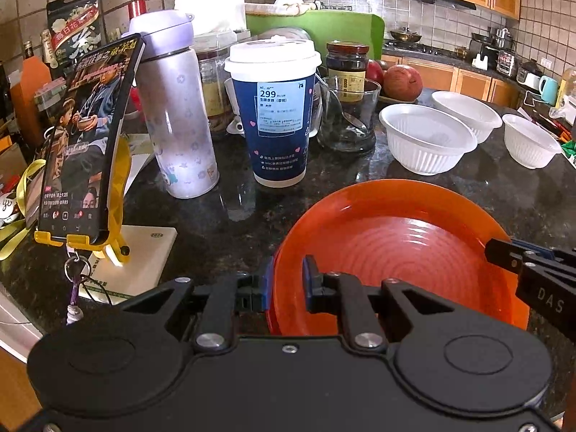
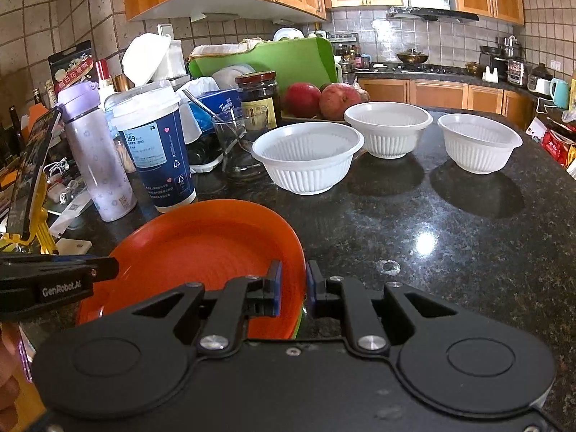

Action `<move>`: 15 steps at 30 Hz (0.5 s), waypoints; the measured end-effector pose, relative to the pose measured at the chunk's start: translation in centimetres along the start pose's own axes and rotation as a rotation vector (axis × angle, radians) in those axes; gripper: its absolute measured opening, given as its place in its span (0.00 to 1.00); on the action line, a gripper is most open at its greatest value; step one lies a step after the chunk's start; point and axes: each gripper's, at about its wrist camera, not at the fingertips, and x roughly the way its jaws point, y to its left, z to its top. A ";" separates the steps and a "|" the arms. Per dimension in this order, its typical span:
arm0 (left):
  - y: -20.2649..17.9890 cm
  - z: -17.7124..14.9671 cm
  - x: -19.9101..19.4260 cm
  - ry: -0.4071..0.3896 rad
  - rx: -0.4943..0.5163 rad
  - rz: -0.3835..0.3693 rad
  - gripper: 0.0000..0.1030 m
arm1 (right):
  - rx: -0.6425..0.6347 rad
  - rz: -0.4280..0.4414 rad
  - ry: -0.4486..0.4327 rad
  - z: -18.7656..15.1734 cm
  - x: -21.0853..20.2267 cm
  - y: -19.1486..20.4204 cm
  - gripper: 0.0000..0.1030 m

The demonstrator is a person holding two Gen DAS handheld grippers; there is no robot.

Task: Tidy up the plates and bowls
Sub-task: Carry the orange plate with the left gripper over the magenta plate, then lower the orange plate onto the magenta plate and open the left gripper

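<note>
While both grippers clamp it, the orange plate (image 1: 396, 248) sits low over the dark granite counter (image 2: 414, 223), near edge of the scene, slightly left of centre in the right wrist view. Left gripper (image 1: 286, 284) pinches the plate's left rim — blue pads pressed on either side of the rim, jaws nearly closed. Right gripper (image 2: 293, 288) does the same on the right rim, jaws closed on it; a sliver of green shows just under the orange rim there, cannot tell what it is. Each gripper's tip shows at the edge of the other's view. Whether the plate touches the counter or hangs just above it — cannot tell.

Beyond the plate, three white ribbed plastic bowls stand apart on the counter: nearest bowl (image 2: 307, 158) centre, second bowl (image 2: 388, 129) behind and right of it, third bowl (image 2: 478, 142) farthest right. All upright, empty.

Left of the bowls: a glass tumbler (image 1: 347, 115) with a spoon in it, a blue paper cup (image 1: 275, 115) with white lid, a lilac bottle (image 1: 172, 108), upright. Far left, a phone (image 1: 82, 144) leans in a yellow stand, screen lit. Behind the glass, a dark jar (image 1: 347, 64) and red fruit (image 1: 401, 81). A green cutting board (image 2: 288, 57) stands at the back.
</note>
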 end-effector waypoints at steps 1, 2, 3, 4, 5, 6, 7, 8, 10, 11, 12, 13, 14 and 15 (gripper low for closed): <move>0.0 0.0 0.0 0.001 -0.002 -0.001 0.22 | -0.003 -0.001 -0.001 0.0 0.0 0.0 0.15; 0.0 0.0 -0.1 0.001 -0.003 0.000 0.22 | -0.006 0.000 -0.002 0.0 0.0 0.1 0.15; 0.1 0.0 -0.1 -0.003 -0.004 -0.001 0.22 | -0.008 0.000 -0.003 -0.1 0.0 0.2 0.15; 0.1 0.0 -0.2 -0.007 -0.004 -0.006 0.22 | -0.010 0.004 -0.003 -0.1 -0.1 0.2 0.15; 0.1 0.0 -0.4 -0.009 -0.004 -0.012 0.22 | -0.011 0.009 -0.002 -0.1 -0.1 0.2 0.15; 0.1 0.0 -0.5 -0.012 -0.004 -0.018 0.22 | -0.011 0.010 -0.001 -0.1 -0.1 0.2 0.16; 0.0 0.0 -0.7 -0.015 -0.004 -0.020 0.22 | -0.012 0.010 -0.004 -0.1 -0.1 0.3 0.16; -0.1 0.0 -0.8 -0.019 -0.001 -0.021 0.22 | -0.013 0.010 -0.007 -0.1 -0.2 0.3 0.16; -0.3 0.1 -1.0 -0.025 0.004 -0.023 0.22 | -0.007 0.014 -0.012 -0.1 -0.4 0.2 0.16; -0.4 0.1 -1.1 -0.027 0.006 -0.025 0.22 | -0.004 0.015 -0.015 -0.1 -0.5 0.2 0.16; -0.4 0.1 -1.1 -0.027 0.006 -0.028 0.22 | -0.003 0.015 -0.018 -0.1 -0.7 0.1 0.16; -0.5 0.1 -1.2 -0.027 0.007 -0.031 0.22 | -0.003 0.013 -0.022 -0.1 -0.8 0.1 0.16; -0.6 0.1 -1.2 -0.028 0.007 -0.032 0.22 | -0.003 0.010 -0.025 -0.1 -0.9 0.1 0.16; -0.6 0.1 -1.2 -0.028 0.008 -0.033 0.22 | -0.002 0.009 -0.027 -0.2 -1.0 0.0 0.16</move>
